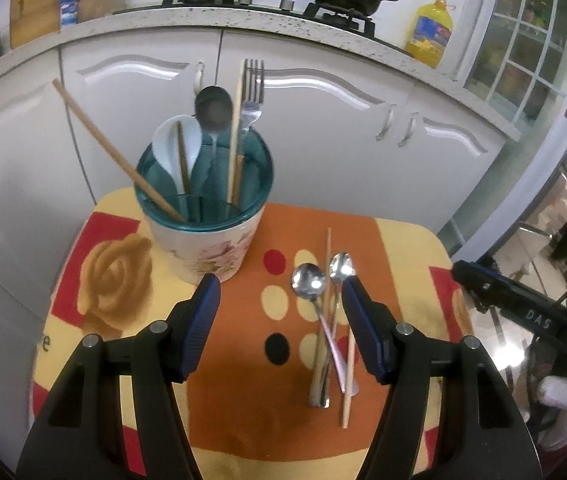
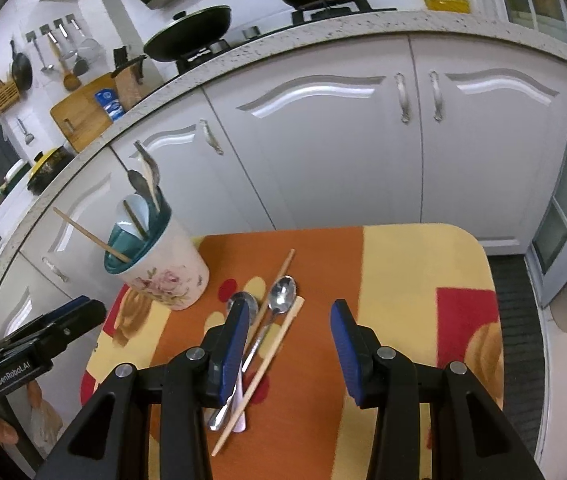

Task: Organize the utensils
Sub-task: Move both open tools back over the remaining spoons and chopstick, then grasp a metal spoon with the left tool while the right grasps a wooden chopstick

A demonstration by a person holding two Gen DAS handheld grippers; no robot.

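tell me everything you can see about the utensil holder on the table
The utensil holder is a round, upright crock that looks ceramic, white with a pink rose print outside and teal inside, with inner dividers. It stands on the patterned cloth near the table's far edge, in front of white cabinets. Inside stand a white spoon, a metal spoon, a fork and wooden chopsticks, one leaning far out. Neither claw touches it.

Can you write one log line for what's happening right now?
left gripper: open, empty | right gripper: open, empty | spoons: on cloth | holder: partly filled
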